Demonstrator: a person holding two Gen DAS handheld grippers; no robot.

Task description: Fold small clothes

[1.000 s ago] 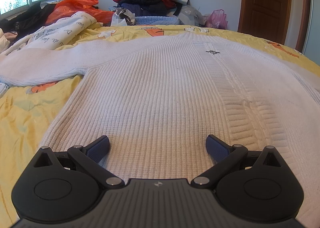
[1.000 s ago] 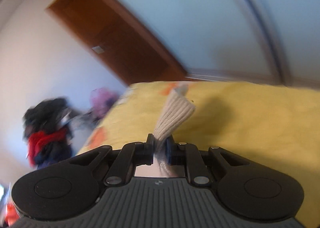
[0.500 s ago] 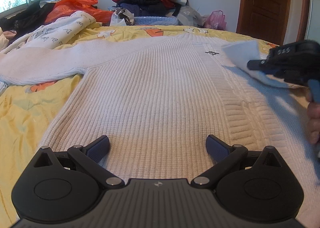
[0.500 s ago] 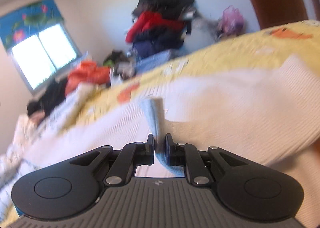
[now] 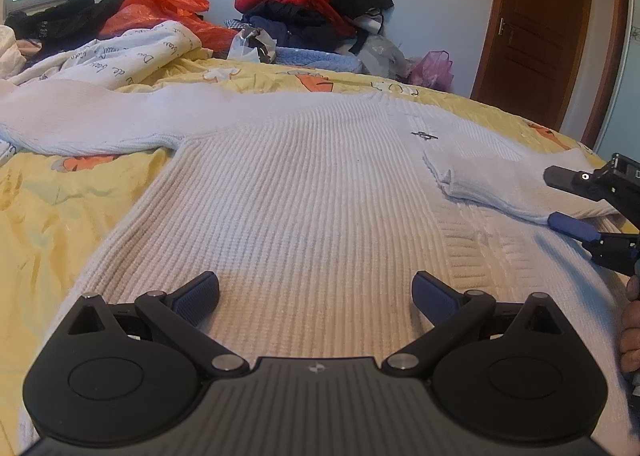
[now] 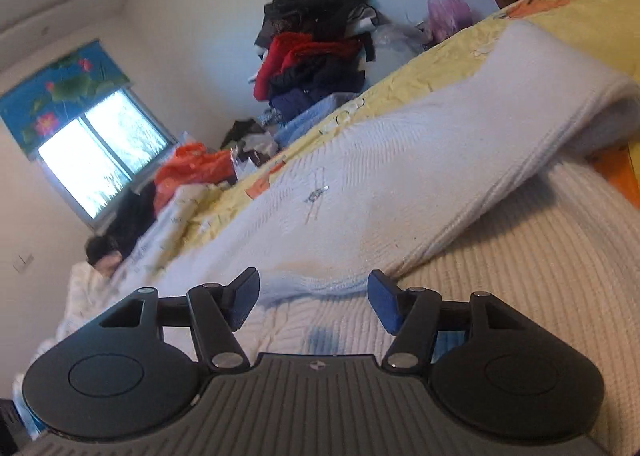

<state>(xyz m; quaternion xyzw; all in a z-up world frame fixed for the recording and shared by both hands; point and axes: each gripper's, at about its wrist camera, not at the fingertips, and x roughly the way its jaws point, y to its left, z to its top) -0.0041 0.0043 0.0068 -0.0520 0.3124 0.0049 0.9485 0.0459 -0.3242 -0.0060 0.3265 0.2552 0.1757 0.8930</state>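
A white ribbed knit sweater [image 5: 304, 192] is seen spread flat on the yellow-quilted bed [image 5: 52, 200]. The left tool [image 5: 316, 296] is held wide and empty above its hem; the right tool [image 6: 312, 296] has just been opened — the folded-in sleeve [image 5: 496, 184] lies released across the chest. Soft, limp and light, it is judged best pinched at cuffs or hem.

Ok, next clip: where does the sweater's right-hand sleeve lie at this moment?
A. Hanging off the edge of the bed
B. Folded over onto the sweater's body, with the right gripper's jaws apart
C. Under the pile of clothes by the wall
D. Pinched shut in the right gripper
B: the sleeve lies across the sweater, and the right gripper, whose jaws have just been opening, presses on nothing.
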